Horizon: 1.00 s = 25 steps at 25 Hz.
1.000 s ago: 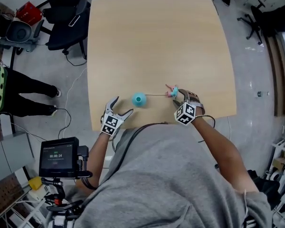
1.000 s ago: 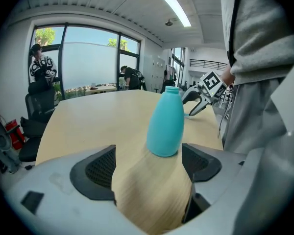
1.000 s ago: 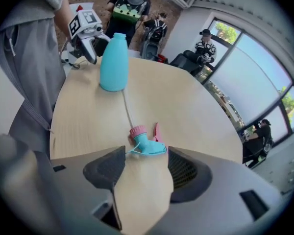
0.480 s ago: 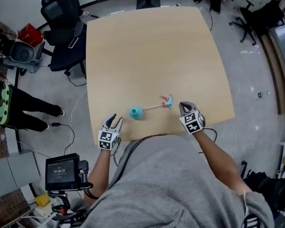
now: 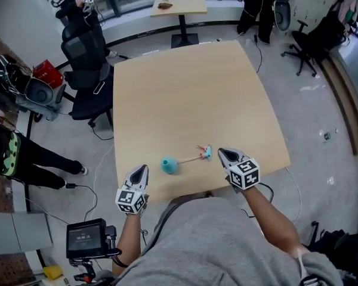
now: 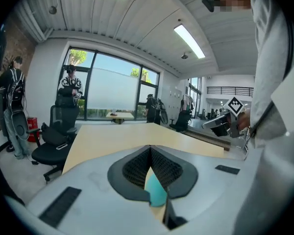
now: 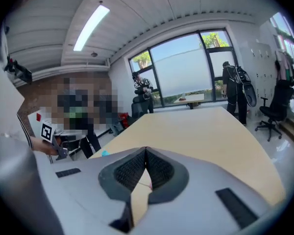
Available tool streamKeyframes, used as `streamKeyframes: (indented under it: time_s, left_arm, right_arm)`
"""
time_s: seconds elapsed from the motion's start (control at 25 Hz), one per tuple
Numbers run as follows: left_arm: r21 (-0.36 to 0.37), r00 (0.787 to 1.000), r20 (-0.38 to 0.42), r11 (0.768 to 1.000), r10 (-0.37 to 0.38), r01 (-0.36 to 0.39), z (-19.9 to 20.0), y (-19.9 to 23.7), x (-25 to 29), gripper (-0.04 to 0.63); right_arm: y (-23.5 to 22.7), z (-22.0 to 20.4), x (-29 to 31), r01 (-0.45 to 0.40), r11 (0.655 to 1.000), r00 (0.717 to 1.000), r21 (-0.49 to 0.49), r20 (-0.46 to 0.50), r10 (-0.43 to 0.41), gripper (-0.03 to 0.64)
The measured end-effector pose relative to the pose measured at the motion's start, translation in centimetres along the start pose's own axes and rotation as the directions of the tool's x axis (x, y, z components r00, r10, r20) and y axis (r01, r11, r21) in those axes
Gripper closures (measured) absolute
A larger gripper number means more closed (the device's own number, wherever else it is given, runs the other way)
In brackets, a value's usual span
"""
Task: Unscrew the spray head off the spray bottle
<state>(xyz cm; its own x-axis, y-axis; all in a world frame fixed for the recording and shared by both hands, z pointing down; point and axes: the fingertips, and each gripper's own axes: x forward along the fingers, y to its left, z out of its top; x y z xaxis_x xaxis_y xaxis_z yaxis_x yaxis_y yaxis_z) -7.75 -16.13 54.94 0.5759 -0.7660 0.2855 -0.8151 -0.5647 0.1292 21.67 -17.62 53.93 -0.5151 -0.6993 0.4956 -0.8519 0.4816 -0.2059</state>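
1. The left gripper, a grey moulded-plastic tool with 2 jaws, hangs over the near edge of the pale wooden table, towards its near-left corner. In the left gripper view its black ribbed pads meet along their whole length with nothing caught between them. The teal patch below the pads is the bottle farther out on the table.
2. A small teal plastic bottle, round-bodied and smooth, sits close to the near edge. It is just right of the left gripper's tips and apart from them. It also shows through the left gripper's closed jaws.
3. A thin pale tube runs from the bottle towards the right. It ends at the teal-and-pink plastic spray head, which lies on its side on the table. The head looks already off the neck. Whether the tube's end is still in the bottle mouth cannot be told.
4. The right gripper, also grey plastic, is by the near edge towards the near-right corner. Its tips are just beside the spray head but not touching it. In the right gripper view its jaws are pressed together and empty.
5. With the 2 grippers closed on either side and the parts lying free, the unscrewing seems finished.
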Motion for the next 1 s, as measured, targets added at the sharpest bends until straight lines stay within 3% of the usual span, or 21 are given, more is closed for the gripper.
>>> streamKeyframes:
  time_s: [0.16, 0.32, 0.72, 0.88, 1.0]
  left_arm:
    - [0.073, 0.995, 0.095, 0.997, -0.016, 0.009, 4.7, -3.8, -1.5, 0.592]
    - [0.134, 0.984, 0.173, 0.991, -0.026, 0.003, 8.4, -6.9, -3.7, 0.592]
    - [0.270, 0.965, 0.251, 0.963, -0.078, 0.008, 13.2, -12.5, -11.0, 0.592]
    - [0.316, 0.965, 0.238, 0.948, -0.113, 0.033, 13.6, -14.9, -12.9, 0.592]
    - [0.323, 0.972, 0.213, 0.946, -0.101, 0.028, 14.0, -16.2, -17.1, 0.592]
  right_arm:
    - [3.0, 3.3, -3.4, -0.109, 0.991, 0.987, -0.074, 0.112, 0.117, 0.612]
    - [6.5, 5.8, -6.7, -0.168, 0.972, 0.962, -0.163, 0.187, 0.197, 0.612]
    - [14.4, 7.2, -14.8, -0.149, 0.945, 0.925, -0.291, 0.298, 0.237, 0.612]
    - [16.5, 6.9, -17.5, -0.115, 0.945, 0.903, -0.307, 0.364, 0.228, 0.612]
    - [21.2, 7.4, -19.3, -0.150, 0.939, 0.885, -0.310, 0.382, 0.268, 0.612]
